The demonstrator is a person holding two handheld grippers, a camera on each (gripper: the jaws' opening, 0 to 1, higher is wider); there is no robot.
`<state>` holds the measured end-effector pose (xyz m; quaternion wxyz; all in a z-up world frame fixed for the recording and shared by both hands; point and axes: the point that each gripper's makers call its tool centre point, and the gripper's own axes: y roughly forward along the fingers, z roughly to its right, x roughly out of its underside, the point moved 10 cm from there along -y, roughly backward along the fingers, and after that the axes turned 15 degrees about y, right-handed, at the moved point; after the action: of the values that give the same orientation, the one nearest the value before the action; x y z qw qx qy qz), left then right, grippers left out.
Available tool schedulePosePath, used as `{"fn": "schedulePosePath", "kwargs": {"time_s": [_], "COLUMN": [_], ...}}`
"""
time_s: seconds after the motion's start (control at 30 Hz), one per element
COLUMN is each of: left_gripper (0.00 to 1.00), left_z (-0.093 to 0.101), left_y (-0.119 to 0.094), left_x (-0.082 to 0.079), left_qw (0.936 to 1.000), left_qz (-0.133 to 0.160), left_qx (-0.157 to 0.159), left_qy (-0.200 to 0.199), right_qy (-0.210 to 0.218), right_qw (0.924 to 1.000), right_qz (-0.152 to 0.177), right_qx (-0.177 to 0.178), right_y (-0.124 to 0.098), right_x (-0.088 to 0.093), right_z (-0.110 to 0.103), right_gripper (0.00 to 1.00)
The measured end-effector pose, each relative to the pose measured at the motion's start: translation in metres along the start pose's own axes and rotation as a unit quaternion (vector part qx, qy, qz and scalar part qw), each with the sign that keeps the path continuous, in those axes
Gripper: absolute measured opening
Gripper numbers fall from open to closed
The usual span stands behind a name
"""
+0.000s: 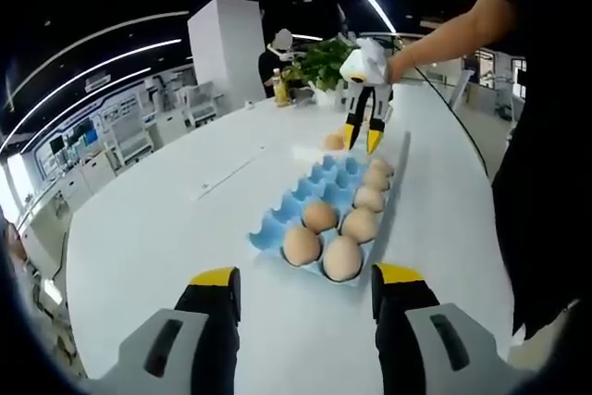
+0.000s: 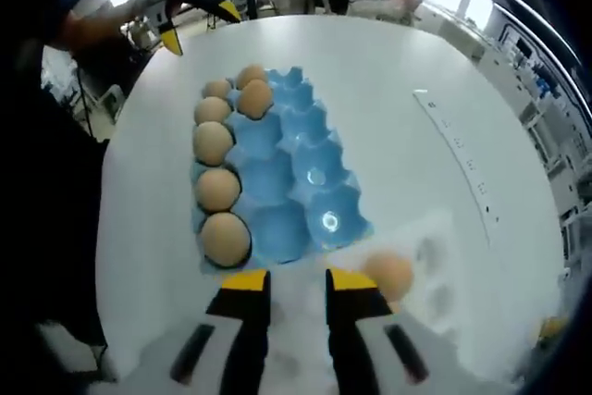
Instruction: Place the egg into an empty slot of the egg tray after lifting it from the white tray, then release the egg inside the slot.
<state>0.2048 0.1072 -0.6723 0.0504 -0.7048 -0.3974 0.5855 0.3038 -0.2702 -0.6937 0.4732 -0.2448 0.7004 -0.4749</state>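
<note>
1. Right tool (image 2: 287, 286) hangs low over the near end of the blue egg tray (image 2: 305, 228), its yellow-tipped jaws a little apart and empty – nothing sits between them. In the left gripper view it shows at the tray's far end (image 1: 362, 142), held by a person's hand
2. Left tool (image 1: 305, 286) hovers over the bare white desk (image 1: 148, 228) short of the tray, jaws wide apart and carrying nothing; it looks parked clear so the other can work
3. One egg (image 2: 389, 274) lies in the white tray (image 2: 435, 275) just beside the right tool's right jaw – most likely the one to lift, though the picture is blurred there
4. Egg tray holds several eggs: a row of five along one long edge, with one more in the next row at the end away from the right tool. The blue slots nearest that tool are empty, which makes them the easy target
5. My reading: the pick has not begun; the right tool needs to shift sideways over the egg, close gently, then carry it to a free slot – a hard squeeze could crack the shell
</note>
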Motion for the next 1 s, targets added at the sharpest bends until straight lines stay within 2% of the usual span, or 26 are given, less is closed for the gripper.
{"fn": "schedulePosePath", "kwargs": {"time_s": [0.23,0.3,0.47,0.67,0.87,1.0], "left_gripper": [0.57,0.57,0.57,0.57,0.57,0.56], "left_z": [0.001,0.001,0.0,0.0,-0.001,-0.001], "left_y": [0.0,0.0,0.0,0.002,0.003,0.002], "left_x": [0.0,-0.001,0.0,-0.003,-0.006,-0.006], "left_qw": [1.0,1.0,1.0,1.0,1.0,1.0], "left_qz": [0.0,0.001,0.001,0.005,0.004,0.003], "left_qx": [0.001,-0.001,0.0,0.002,0.004,0.004], "left_qy": [-0.001,0.0,-0.001,-0.002,0.002,0.003], "right_qy": [-0.009,-0.016,0.01,0.021,0.026,0.017], "right_qw": [0.9996,0.999,0.9973,0.9942,0.9928,0.9906], "right_qz": [-0.023,-0.03,-0.044,-0.059,-0.061,-0.085], "right_qx": [0.016,0.03,0.058,0.087,0.099,0.106], "right_y": [-0.003,-0.008,-0.026,-0.042,-0.045,-0.043], "right_x": [0.016,0.023,0.046,0.068,0.073,0.076], "right_z": [0.005,0.009,0.023,0.036,0.045,0.048], "right_gripper": [0.23,0.23,0.23,0.24,0.25,0.26]}}
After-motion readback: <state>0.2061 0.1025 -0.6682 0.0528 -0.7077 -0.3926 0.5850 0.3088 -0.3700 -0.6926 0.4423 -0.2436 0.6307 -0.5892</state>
